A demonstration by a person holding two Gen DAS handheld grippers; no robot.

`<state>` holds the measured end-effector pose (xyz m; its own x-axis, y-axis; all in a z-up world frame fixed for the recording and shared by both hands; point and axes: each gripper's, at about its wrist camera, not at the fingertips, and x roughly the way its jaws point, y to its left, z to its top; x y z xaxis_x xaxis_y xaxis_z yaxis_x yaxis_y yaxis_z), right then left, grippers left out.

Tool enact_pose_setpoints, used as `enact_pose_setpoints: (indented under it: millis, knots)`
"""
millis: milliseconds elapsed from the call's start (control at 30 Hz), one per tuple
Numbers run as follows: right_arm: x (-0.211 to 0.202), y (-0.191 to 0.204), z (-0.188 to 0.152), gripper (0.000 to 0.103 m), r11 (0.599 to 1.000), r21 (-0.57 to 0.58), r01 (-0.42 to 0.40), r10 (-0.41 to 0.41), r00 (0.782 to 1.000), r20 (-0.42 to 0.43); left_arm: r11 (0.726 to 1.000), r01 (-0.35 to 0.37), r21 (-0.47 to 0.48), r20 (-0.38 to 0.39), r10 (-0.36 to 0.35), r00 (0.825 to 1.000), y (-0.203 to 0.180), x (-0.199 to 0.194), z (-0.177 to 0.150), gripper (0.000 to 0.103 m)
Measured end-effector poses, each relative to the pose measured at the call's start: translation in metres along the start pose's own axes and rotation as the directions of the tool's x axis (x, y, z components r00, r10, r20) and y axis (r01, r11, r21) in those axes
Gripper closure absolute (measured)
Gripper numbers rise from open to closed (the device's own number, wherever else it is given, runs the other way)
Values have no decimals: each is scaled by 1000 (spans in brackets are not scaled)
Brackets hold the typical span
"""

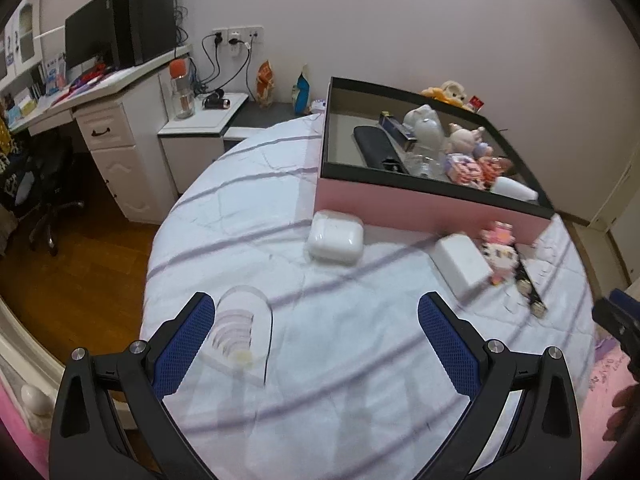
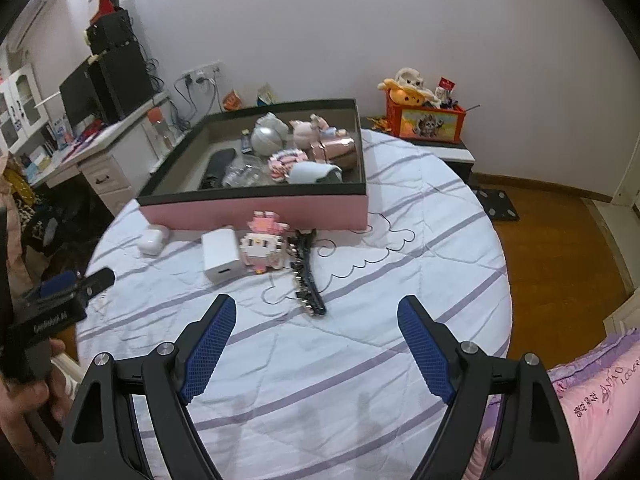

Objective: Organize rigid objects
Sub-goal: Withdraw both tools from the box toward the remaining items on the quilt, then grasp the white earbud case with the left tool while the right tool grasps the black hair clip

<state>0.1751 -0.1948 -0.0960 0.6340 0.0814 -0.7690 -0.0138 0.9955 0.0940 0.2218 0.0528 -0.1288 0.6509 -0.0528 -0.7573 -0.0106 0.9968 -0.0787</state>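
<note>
A pink box with a black rim (image 1: 420, 204) (image 2: 256, 210) stands on the striped bedsheet and holds several items. In front of it lie a white earbud case (image 1: 335, 238) (image 2: 151, 241), a white charger block (image 1: 464, 265) (image 2: 221, 255), a pink block figure (image 1: 500, 249) (image 2: 264, 246) and a black hair clip (image 1: 530, 288) (image 2: 308, 284). A clear arched acrylic stand (image 1: 242, 334) lies by my left gripper's left finger. My left gripper (image 1: 316, 340) is open and empty above the sheet. My right gripper (image 2: 316, 344) is open and empty, near the hair clip.
A white desk with monitor and computer (image 1: 116, 40) stands at the far left, with a small side table (image 1: 204, 120) beside the bed. An orange box of plush toys (image 2: 426, 118) sits on a cabinet at the back right. Wooden floor lies beyond the bed's edges.
</note>
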Motion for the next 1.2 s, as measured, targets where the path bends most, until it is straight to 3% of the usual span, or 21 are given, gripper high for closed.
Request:
enact_pose_setpoints:
  millis: [333, 767, 867, 933, 1067, 1200]
  knots:
    - [50, -2, 11, 19, 1000, -25, 13, -15, 996, -84, 998, -20, 61, -58, 24, 998, -11, 68, 21, 0]
    - [96, 5, 15, 19, 997, -78, 18, -28, 990, -140, 997, -6, 71, -78, 12, 997, -8, 92, 32, 4]
    - [99, 6, 15, 31, 996, -90, 15, -28, 990, -137, 998, 4, 67, -67, 1, 998, -6, 90, 31, 17]
    - [98, 8, 14, 40, 995, -99, 13, -26, 992, -127, 998, 11, 58, -54, -8, 998, -2, 86, 30, 32]
    - [94, 13, 13, 66, 993, -119, 7, -21, 993, -114, 999, 31, 37, -44, -29, 999, 6, 80, 28, 58]
    - [92, 15, 12, 86, 993, -117, -4, -8, 994, -108, 998, 66, 20, -44, -65, 997, 13, 74, 25, 59]
